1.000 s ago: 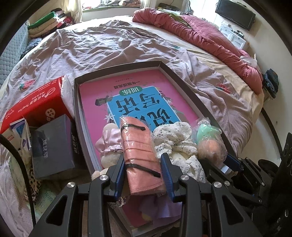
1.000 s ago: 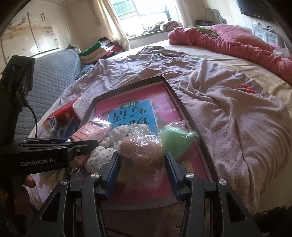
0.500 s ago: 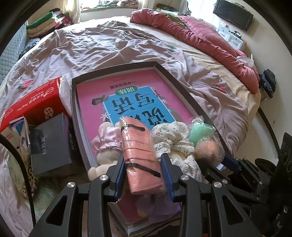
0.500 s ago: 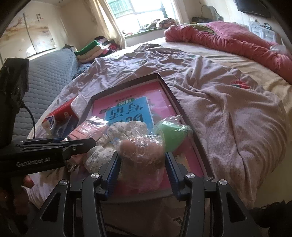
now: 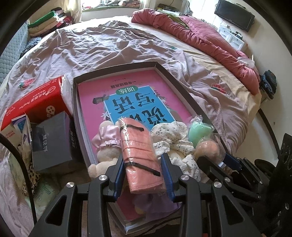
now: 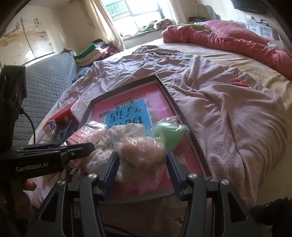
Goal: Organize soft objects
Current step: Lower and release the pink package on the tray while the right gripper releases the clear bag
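Gripping a pink mask pack (image 5: 140, 155), left gripper (image 5: 143, 170) jaws closed; right gripper (image 6: 142, 164) jaws clasp a bagged sponge (image 6: 140, 151).

A rumpled mauve bedspread (image 5: 113, 49) covers the bed, with a red quilt (image 5: 209, 34) bunched along its far side. A red carton (image 5: 34, 102) and a grey box (image 5: 51, 140) sit together. Folded clothes (image 6: 93, 52), apparently, are stacked near the window (image 6: 135, 9).

two grippers (image 5: 142, 170) (image 6: 141, 165), one tray (image 5: 116, 70)
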